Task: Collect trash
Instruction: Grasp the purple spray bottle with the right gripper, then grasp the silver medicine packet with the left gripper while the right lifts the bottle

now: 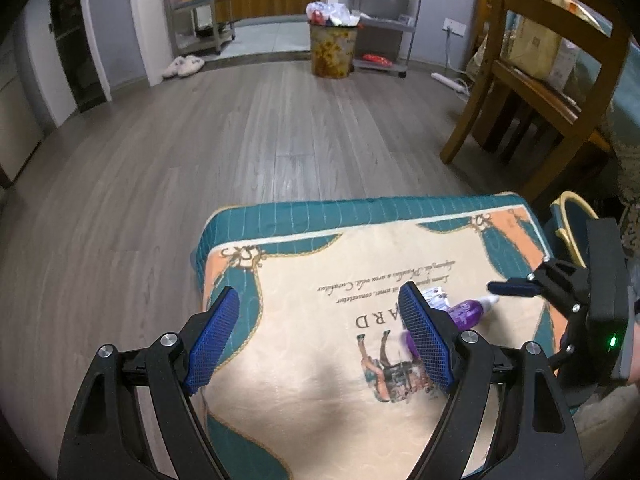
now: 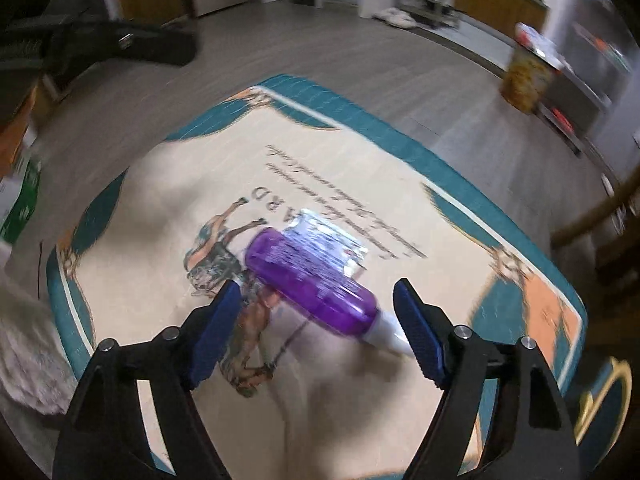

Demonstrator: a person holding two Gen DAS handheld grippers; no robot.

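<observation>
1. The right tongs [image 2: 316, 334] stand apart and point steeply down, with nothing pressed between the blue ribbed pads [image 2: 418, 338]. The white nozzle end of a purple translucent plastic bottle [image 2: 312, 280] lies in the gap, near the right-hand pad, but the blur leaves it unclear whether the two touch. Judging by the task, these tongs are lined up on the bottle to pick it up as trash.

2. The left tongs [image 1: 320, 340] are also spread wide and empty. They hang over the printed middle of the cloth, beside the bottle, probably ready for the second piece.

3. That second piece is a crumpled silvery foil wrapper [image 2: 332, 236], lying against the far side of the bottle and partly tucked under it. In the left wrist view one tong finger hides most of both.

4. Both things rest on a cream quilted cloth with teal border and a printed horse-and-rider figure [image 1: 288, 400], spread over a low worktop.

5. Beyond it lies grey wood-plank floor [image 1: 200, 140], with a wooden chair [image 1: 532, 80] to the right.

6. Across the floor stands a yellowish floral-patterned waste bin [image 1: 332, 50], already heaped with bags, the likely destination.
</observation>
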